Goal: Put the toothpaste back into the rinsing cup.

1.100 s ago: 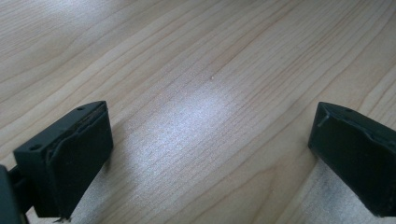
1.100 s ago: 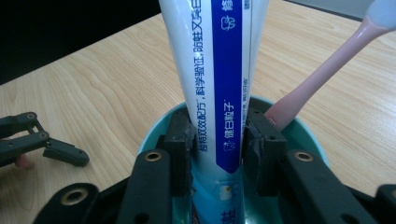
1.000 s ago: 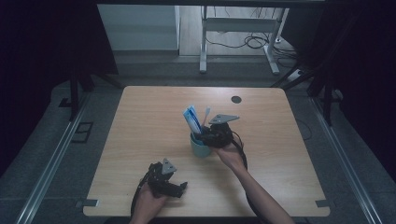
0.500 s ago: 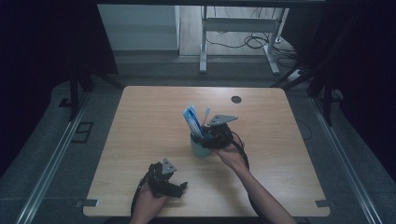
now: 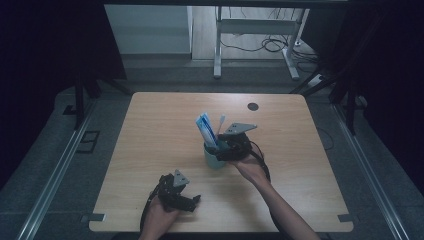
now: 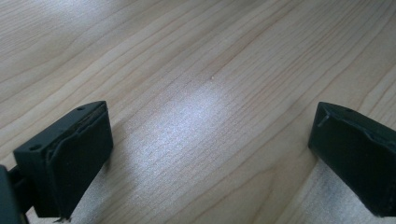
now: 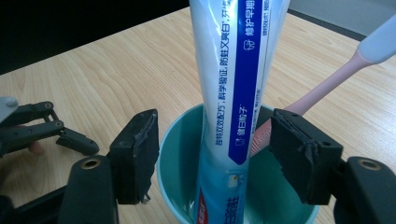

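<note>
Tube (image 7: 231, 93) standing upright in the cup (image 7: 180, 154) at mid-table, long axis vertical, dead between the pads of the right gripper (image 7: 212, 156), jaws just opened, touching nothing; left gripper (image 6: 210, 158) wide open, empty, well apart near the table's (image 5: 150, 130) front edge

A lab-like recording room: lone wooden table (image 5: 150, 150), dark curtains (image 5: 50, 50), floor cables (image 5: 260, 45).

You are working over a table (image 5: 150, 130) whose upper left and far right of the high view are lying bare, giving easy passage. At centre the teal cup (image 5: 214, 159) is standing, its toothpaste tube (image 5: 205, 129) and toothbrush (image 5: 220, 122) sticking up and blocking a level pass there. A small dark disc (image 5: 253, 106) is sitting upper right.
</note>
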The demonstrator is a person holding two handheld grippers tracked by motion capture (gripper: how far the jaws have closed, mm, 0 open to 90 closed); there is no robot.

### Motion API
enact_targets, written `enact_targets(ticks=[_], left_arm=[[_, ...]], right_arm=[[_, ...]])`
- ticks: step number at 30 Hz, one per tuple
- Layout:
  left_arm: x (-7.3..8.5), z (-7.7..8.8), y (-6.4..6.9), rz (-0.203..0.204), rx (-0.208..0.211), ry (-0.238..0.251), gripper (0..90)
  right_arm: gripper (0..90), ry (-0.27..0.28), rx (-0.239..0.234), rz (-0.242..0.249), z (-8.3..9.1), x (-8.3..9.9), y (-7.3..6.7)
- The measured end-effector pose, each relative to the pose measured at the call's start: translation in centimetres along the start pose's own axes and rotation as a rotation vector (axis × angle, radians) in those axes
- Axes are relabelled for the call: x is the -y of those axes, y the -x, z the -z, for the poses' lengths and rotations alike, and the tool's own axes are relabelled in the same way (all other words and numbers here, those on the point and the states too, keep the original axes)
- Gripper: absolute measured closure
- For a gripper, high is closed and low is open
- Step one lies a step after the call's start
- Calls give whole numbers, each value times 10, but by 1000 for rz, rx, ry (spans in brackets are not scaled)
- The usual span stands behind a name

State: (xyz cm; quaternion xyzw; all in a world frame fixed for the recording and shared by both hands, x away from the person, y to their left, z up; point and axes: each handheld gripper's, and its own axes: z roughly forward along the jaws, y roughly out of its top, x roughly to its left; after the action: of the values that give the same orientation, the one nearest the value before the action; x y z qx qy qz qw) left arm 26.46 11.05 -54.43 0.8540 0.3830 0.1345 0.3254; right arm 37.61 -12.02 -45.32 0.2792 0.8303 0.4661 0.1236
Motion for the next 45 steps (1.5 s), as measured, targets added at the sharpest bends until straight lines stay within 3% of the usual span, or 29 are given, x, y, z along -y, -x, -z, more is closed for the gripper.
enact_targets(ticks=[14,34,45], left_arm=[[0,0,0,-2,1,0,0],[0,0,0,2,0,2,0],[0,0,0,3,0,5,0]], right_arm=[[270,-3,-3,31,11,-1,-3],[139,-22,-15,28,29,9,-4],[74,-44,-4,65,41,17,-8]])
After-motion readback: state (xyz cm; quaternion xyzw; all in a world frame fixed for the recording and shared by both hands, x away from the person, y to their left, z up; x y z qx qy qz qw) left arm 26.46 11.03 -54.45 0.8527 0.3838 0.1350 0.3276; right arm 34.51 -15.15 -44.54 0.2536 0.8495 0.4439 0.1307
